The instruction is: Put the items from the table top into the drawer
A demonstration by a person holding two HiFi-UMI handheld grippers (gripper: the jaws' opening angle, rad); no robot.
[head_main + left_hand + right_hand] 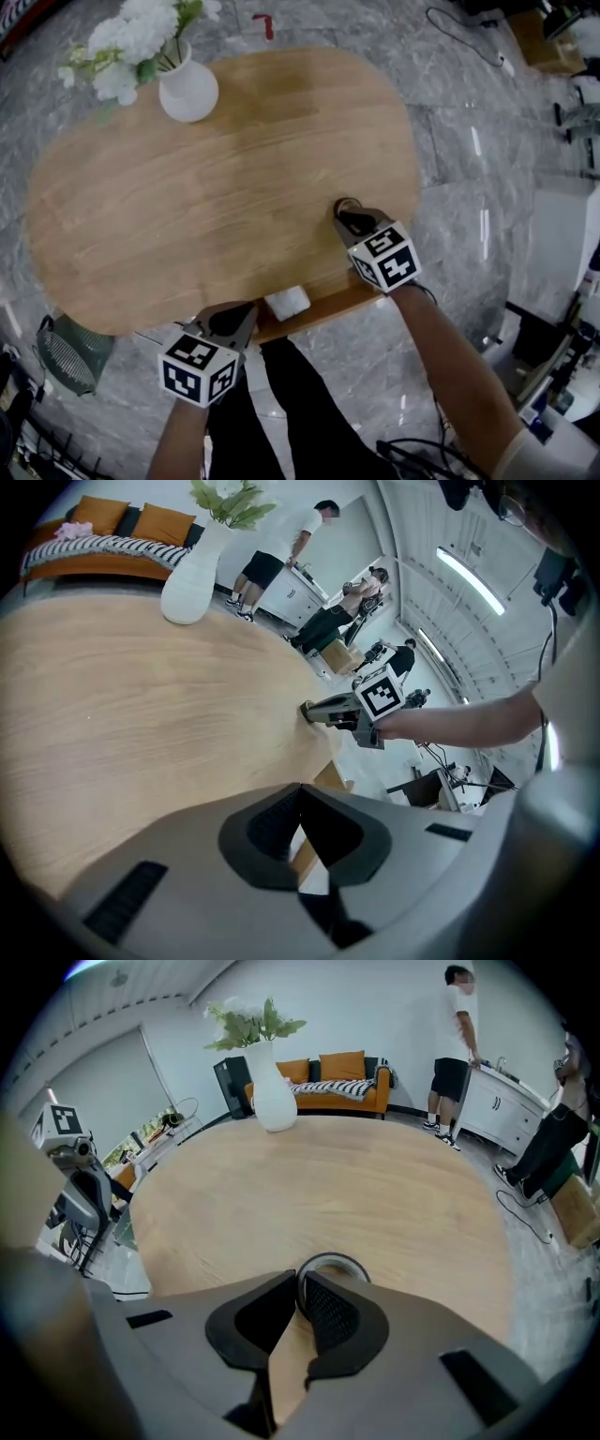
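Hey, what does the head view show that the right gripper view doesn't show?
Only the head view: the marker cube on the right gripper, and a white item lying in the open drawer. Only the right gripper view: an orange sofa and a person standing by a white cabinet. Both: the wooden table, the white vase of flowers, the left gripper, and the ring pinched in the right gripper's fingers.

The counter is pale wood grain; the vase at eleven o'clock is white (flowers too); the ring is grey.
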